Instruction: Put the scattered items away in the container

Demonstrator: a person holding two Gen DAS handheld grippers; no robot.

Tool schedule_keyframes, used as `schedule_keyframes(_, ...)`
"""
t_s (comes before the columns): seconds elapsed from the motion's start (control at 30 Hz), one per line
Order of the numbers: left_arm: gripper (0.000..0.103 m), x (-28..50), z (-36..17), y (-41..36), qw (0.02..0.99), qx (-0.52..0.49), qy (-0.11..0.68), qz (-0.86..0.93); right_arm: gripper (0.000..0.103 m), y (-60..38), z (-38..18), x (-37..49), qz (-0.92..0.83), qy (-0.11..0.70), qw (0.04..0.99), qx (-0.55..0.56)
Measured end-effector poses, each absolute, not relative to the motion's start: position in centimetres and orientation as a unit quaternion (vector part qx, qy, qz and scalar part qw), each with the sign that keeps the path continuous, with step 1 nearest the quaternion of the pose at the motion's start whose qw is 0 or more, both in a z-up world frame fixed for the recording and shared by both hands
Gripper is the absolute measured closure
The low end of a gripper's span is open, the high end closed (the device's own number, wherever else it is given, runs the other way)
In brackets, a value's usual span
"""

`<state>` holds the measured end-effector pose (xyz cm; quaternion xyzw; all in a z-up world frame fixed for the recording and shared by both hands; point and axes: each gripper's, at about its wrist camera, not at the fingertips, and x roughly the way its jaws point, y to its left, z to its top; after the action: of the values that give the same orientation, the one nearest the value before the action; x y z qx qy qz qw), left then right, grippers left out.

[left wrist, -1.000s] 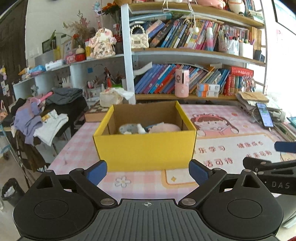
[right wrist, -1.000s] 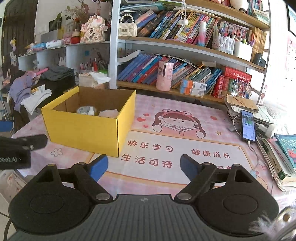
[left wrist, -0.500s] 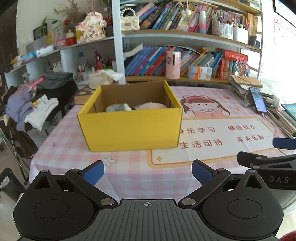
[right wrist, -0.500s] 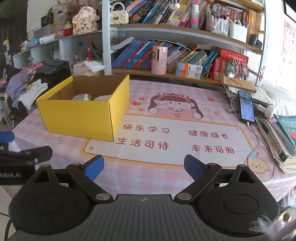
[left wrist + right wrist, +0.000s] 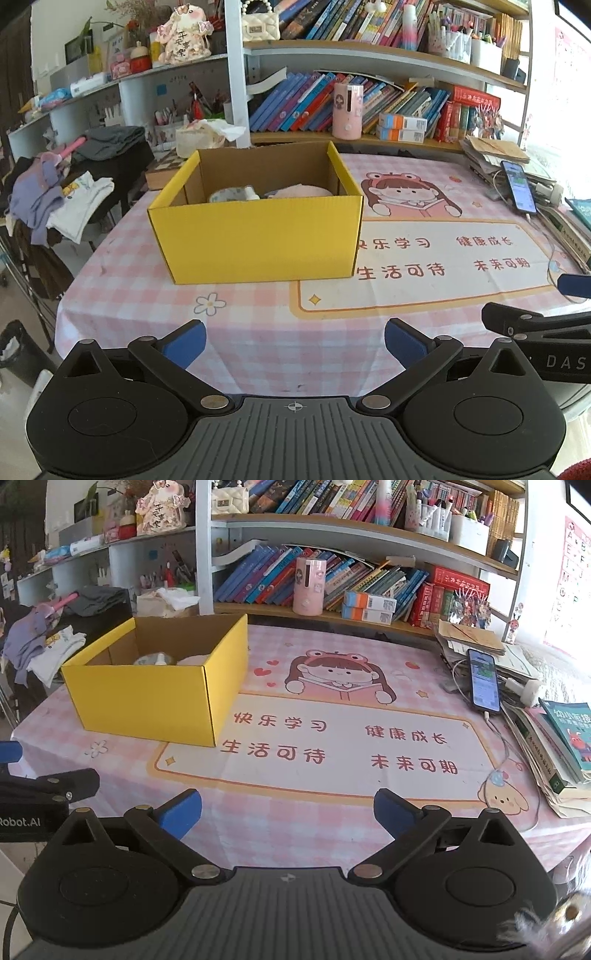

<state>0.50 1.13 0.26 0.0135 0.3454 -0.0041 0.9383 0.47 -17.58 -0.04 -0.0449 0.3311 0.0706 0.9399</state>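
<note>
Clothes (image 5: 55, 199) lie heaped at the far left, off the table. Right of them, on the pink checked tablecloth (image 5: 258, 332), stands the yellow box (image 5: 258, 240), open-topped, with a pale roll (image 5: 229, 194) and a pink soft item (image 5: 299, 191) inside. The left gripper (image 5: 294, 341) hovers near the table's near edge, fingers spread, nothing between them. The right gripper (image 5: 287, 812) is likewise spread wide and empty, over the printed mat (image 5: 332, 746). At the far right a phone (image 5: 484, 681) rests on stacked books (image 5: 554, 746).
</note>
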Motion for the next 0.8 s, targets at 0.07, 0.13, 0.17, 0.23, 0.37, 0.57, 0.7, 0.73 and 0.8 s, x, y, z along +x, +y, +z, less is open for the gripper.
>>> schedule_keyframes(0.07, 0.000, 0.55, 0.18, 1.12, 0.937, 0.010, 0.349, -0.006, 0.002, -17.60, -0.12, 0.38, 0.068, 0.333, 0.939, -0.046)
schedule_keyframes(0.13, 0.000, 0.66, -0.02, 1.12, 0.934, 0.004, 0.358, -0.008, 0.002, -17.65, -0.17, 0.31, 0.066, 0.334, 0.939, -0.045)
schedule_keyframes(0.17, 0.000, 0.70, -0.16, 1.13, 0.932, 0.001, 0.362, -0.009, 0.002, -17.69, -0.21, 0.29, 0.065, 0.335, 0.939, -0.045)
schedule_keyframes(0.23, 0.000, 0.65, -0.37, 1.11, 0.930, -0.002, 0.368, -0.011, 0.002, -17.73, -0.27, 0.27, 0.062, 0.338, 0.938, -0.045)
schedule_keyframes(0.37, 0.000, 0.46, -0.36, 0.98, 0.931, 0.002, 0.365, -0.011, 0.002, -17.84, -0.35, 0.18, 0.058, 0.342, 0.937, -0.045)
schedule_keyframes(0.57, 0.000, 0.57, -0.31, 0.80, 0.930, 0.006, 0.367, -0.017, 0.002, -17.71, -0.38, 0.18, 0.054, 0.344, 0.936, -0.047)
schedule_keyframes(0.7, 0.000, 0.65, -0.35, 0.95, 0.929, 0.005, 0.369, -0.016, 0.001, -17.55, -0.34, 0.30, 0.052, 0.345, 0.936, -0.048)
schedule_keyframes(0.73, 0.000, 0.67, -0.34, 0.99, 0.929, 0.004, 0.369, -0.016, 0.001, -17.50, -0.33, 0.31, 0.052, 0.345, 0.936, -0.049)
schedule_keyframes(0.8, 0.000, 0.72, -0.31, 1.05, 0.929, 0.004, 0.369, -0.015, 0.000, -17.51, -0.31, 0.30, 0.052, 0.345, 0.936, -0.049)
